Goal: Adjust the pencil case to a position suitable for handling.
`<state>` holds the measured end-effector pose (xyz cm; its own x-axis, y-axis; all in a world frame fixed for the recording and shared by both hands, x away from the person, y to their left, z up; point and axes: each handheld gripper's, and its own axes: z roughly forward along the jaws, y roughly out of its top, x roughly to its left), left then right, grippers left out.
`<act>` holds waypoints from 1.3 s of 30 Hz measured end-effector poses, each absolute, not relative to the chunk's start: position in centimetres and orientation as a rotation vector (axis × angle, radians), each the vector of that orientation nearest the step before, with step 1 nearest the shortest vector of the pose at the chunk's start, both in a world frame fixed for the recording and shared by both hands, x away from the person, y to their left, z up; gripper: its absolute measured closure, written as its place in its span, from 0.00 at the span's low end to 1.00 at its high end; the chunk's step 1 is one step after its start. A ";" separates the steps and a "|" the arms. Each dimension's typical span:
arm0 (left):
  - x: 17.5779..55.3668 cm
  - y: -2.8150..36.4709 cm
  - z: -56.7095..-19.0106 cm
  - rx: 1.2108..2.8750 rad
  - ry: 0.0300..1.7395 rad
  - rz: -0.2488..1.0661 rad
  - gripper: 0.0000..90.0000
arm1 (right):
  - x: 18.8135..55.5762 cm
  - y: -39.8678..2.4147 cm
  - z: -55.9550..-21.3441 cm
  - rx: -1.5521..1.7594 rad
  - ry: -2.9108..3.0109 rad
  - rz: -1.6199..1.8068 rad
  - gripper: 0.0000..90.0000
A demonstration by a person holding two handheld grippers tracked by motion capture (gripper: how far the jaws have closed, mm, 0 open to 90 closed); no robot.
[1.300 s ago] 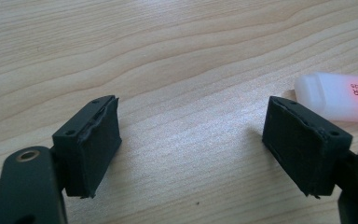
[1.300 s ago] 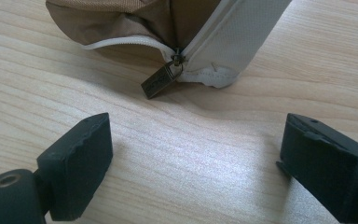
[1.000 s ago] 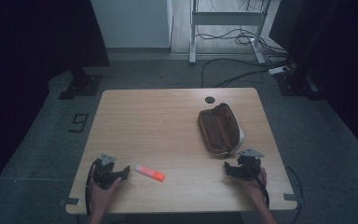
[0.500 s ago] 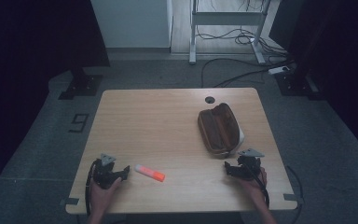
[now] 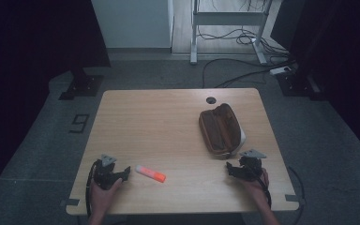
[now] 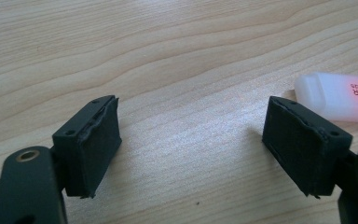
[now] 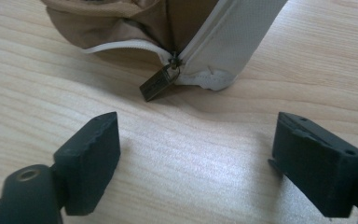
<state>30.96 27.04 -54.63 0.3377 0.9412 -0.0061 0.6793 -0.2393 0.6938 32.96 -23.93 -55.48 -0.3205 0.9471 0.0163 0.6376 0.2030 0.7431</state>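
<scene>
Both grippers rest on the table [image 5: 168, 122], jaws apart, nothing between them. Right gripper [image 5: 236, 169], jaws just closing slightly, sits just below the pouch [image 5: 220, 131]; left gripper [image 5: 122, 174] just left of the highlighter [image 5: 151, 173]. Risk: closing early nips fabric, missing the zipper pull [image 7: 159, 84].

Table [image 5: 168, 126]: pale wood-grain top, smooth, satin sheen. Pencil case [image 5: 219, 130]: brown and white cloth, matt; dull brass-coloured metal zip pull [image 7: 158, 83]. Highlighter [image 5: 151, 173]: smooth translucent plastic. Gripper pads [image 6: 95, 144]: matt black, rubbery.
</scene>
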 end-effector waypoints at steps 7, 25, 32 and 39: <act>31.0 27.0 -54.6 2.004 1.414 0.563 0.21 | 32.4 -25.0 -54.5 1.489 2.004 0.993 0.19; 31.0 27.0 -54.6 2.004 1.414 0.563 0.21 | 31.9 -26.5 -51.5 1.469 1.904 1.121 0.20; 31.0 27.0 -54.6 2.004 1.414 0.563 0.21 | 32.1 -26.7 -50.8 1.454 1.899 1.153 0.24; 31.0 27.0 -54.6 2.004 1.414 0.563 0.21 | 32.6 -26.7 -49.8 1.442 1.882 1.172 0.26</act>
